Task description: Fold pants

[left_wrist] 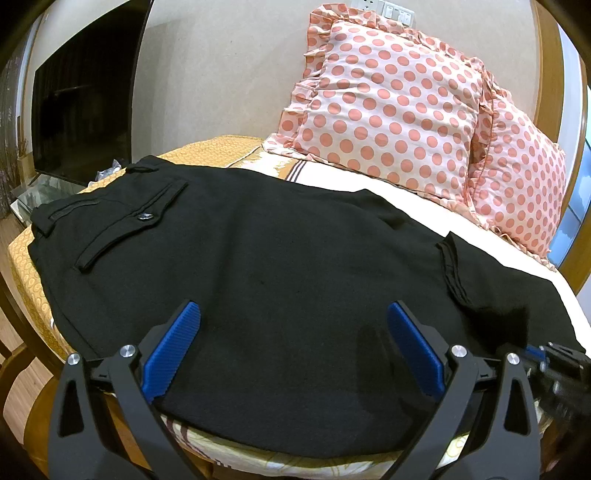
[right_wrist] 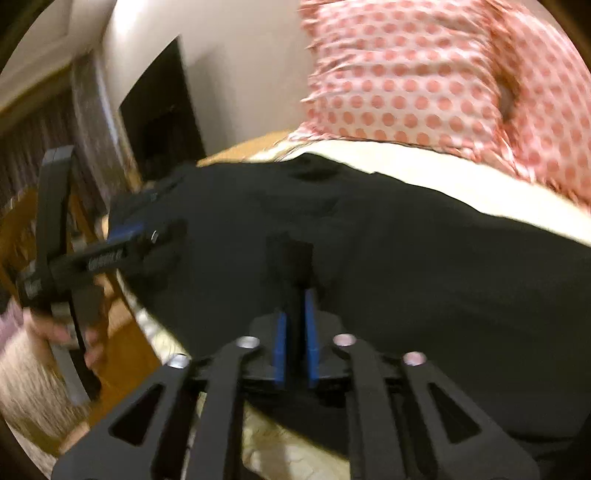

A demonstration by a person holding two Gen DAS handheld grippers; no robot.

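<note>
**Pants on bed, two grippers at the near edge**

Pants (left_wrist: 280, 266), black, lie spread flat across the bed (left_wrist: 33, 291), waistband and buttoned back pocket (left_wrist: 136, 218) at the left end, a folded-over hem at the right. The cloth covers most of the near mattress and hangs slightly over the front edge.

Left gripper (left_wrist: 293, 347): jaws wide apart, blue pads standing over the near part of the pants, nothing between them but the flat cloth below. Whether the pads touch the cloth cannot be told.

Right gripper (right_wrist: 295, 325): jaws narrow, a slim gap between the blue pads; the view is motion-blurred and whether cloth sits in that gap cannot be told. It shows in the left wrist view at the lower right, beside the hem end.

Surroundings: two polka-dot pillows (left_wrist: 391, 107), pink on white with ruffled edges, propped at the far right, clear of the pants. Bed cover yellow-patterned at left, white (left_wrist: 424, 210) under the pillows. Dark screen (left_wrist: 77, 110) against the beige wall at far left; wall sockets (left_wrist: 384, 9) above the pillows. Wooden floor (left_wrist: 22, 391) below the bed. A person's hand (right_wrist: 70, 332) grips the left gripper's handle in the right wrist view.
</note>
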